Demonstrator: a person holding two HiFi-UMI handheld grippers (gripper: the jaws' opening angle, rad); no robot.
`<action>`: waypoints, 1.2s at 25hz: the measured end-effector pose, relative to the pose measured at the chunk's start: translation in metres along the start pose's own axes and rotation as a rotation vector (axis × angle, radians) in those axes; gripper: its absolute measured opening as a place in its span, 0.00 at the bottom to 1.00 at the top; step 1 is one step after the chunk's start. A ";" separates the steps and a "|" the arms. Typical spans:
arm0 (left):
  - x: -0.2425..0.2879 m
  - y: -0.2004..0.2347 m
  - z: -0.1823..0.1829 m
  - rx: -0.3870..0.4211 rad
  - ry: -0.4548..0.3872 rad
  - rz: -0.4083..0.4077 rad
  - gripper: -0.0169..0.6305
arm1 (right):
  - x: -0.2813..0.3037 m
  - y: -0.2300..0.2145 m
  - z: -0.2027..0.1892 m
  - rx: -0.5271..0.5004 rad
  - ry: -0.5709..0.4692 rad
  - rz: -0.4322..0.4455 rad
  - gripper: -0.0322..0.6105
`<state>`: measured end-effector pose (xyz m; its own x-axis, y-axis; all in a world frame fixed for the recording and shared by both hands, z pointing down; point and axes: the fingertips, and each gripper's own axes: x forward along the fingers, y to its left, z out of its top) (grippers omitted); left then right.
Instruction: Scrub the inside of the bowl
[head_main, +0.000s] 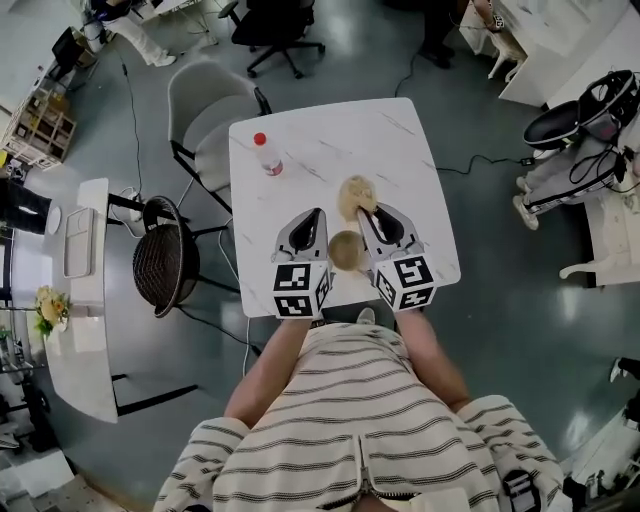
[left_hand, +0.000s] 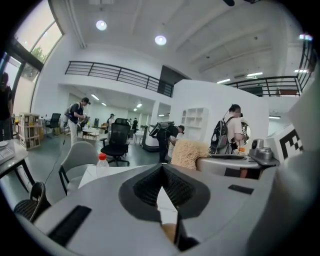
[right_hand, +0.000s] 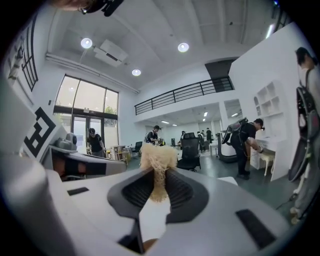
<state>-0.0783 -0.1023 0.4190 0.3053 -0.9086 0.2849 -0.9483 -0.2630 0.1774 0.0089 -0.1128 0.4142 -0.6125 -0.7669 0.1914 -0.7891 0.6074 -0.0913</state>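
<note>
A small tan bowl (head_main: 346, 250) sits near the front edge of the white marble table (head_main: 400, 150), between my two grippers. My right gripper (head_main: 362, 212) (right_hand: 159, 172) is shut on a pale fibrous scrubber (head_main: 352, 193) (right_hand: 158, 156), which sticks out past its jaw tips, just beyond the bowl. My left gripper (head_main: 318, 214) (left_hand: 162, 170) hovers beside the bowl's left side, its jaws meeting at the tips with nothing between them. The scrubber (left_hand: 190, 152) shows to the right in the left gripper view. A tan sliver of the bowl (left_hand: 170, 232) peeks through beneath the left jaws.
A plastic bottle with a red cap (head_main: 267, 153) (left_hand: 102, 165) stands at the table's far left. A grey chair (head_main: 205, 115) is behind that corner, and a black wire stool (head_main: 165, 262) is to the table's left. People and office chairs are in the room beyond.
</note>
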 end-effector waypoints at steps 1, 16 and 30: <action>-0.001 -0.001 0.004 0.007 -0.012 -0.001 0.03 | 0.000 0.002 0.007 -0.007 -0.013 0.002 0.17; -0.028 -0.020 0.080 0.114 -0.196 0.006 0.03 | -0.016 0.007 0.082 -0.064 -0.168 -0.029 0.17; -0.056 -0.034 0.123 0.175 -0.339 0.030 0.03 | -0.035 0.021 0.127 -0.152 -0.267 -0.038 0.17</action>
<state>-0.0736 -0.0818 0.2808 0.2591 -0.9648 -0.0455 -0.9658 -0.2595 0.0015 0.0080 -0.0995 0.2811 -0.5891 -0.8047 -0.0735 -0.8081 0.5859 0.0616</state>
